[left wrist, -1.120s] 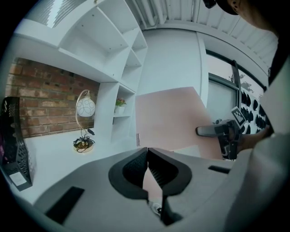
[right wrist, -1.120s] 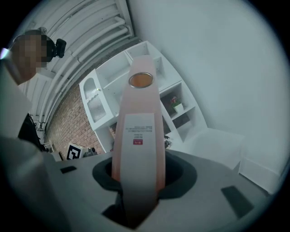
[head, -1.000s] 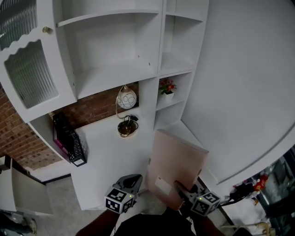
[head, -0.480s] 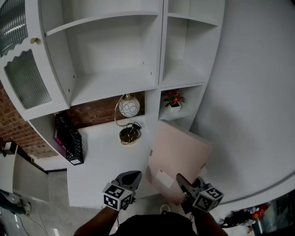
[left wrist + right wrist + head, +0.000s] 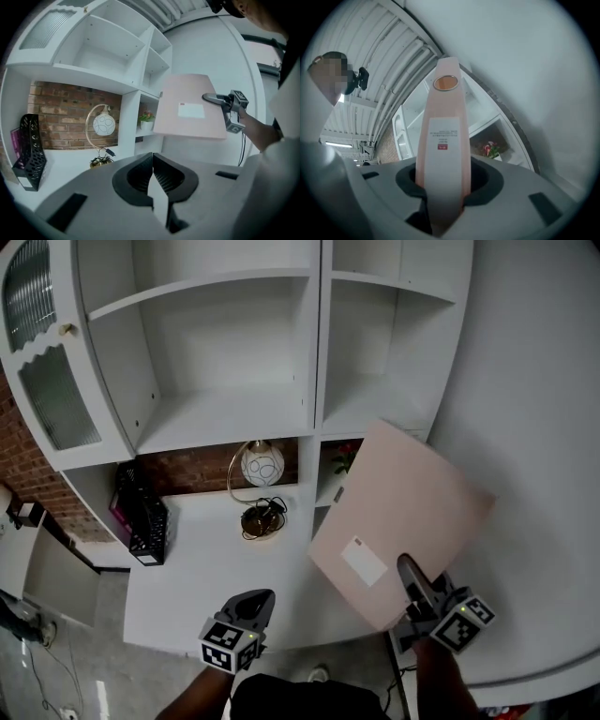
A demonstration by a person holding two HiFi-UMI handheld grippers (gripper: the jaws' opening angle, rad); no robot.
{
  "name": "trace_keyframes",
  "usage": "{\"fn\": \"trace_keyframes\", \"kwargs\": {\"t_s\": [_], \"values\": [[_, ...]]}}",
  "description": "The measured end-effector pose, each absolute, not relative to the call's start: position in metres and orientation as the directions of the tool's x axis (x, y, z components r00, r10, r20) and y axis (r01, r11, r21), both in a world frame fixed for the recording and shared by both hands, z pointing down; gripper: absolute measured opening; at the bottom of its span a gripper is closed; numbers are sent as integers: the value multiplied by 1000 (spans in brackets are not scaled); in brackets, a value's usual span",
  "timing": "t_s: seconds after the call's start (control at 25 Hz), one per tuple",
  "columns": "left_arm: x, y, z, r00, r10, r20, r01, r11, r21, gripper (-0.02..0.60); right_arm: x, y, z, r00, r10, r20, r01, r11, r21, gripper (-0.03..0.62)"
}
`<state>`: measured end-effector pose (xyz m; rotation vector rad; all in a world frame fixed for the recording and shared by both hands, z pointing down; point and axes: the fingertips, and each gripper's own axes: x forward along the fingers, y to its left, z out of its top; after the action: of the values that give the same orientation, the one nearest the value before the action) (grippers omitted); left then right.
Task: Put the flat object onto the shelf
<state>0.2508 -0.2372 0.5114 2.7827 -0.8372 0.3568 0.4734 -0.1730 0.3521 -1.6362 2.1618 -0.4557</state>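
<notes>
Wide shelf (image 5: pixel 225 418): open front, room to pass. Narrow shelf (image 5: pixel 375 399) beside it: likewise open. Counter (image 5: pixel 197 568) below: lamp (image 5: pixel 259 465) at centre, black rack (image 5: pixel 145 521) at left, free surface between them. Small right compartment: flower pot (image 5: pixel 146 122) inside, pink board (image 5: pixel 403 521) held in the air before it.

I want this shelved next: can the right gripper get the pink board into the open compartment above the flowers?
Probably yes. The right gripper holds the pink board up in front of that compartment, which looks bare and has no door. Nothing visible stands between them.
</notes>
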Motion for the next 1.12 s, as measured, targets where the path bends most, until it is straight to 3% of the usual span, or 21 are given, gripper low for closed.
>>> {"fn": "trace_keyframes", "kwargs": {"t_s": [0.52,0.72,1.12], "values": [[226,-244,506,793,-522,315,-579,-805,124,5,525,-225,218,-132,-918,-374,-835,307,-457,169],[216,-241,511,797,-506,329,-562,-821,99,6,541,-243,190,-43,-912,-409,-867,237,-438,167],[190,-260,510,782,-542,308,-598,-792,125,6,541,-284,172,1,-912,-410,-864,205,-459,169]]}}
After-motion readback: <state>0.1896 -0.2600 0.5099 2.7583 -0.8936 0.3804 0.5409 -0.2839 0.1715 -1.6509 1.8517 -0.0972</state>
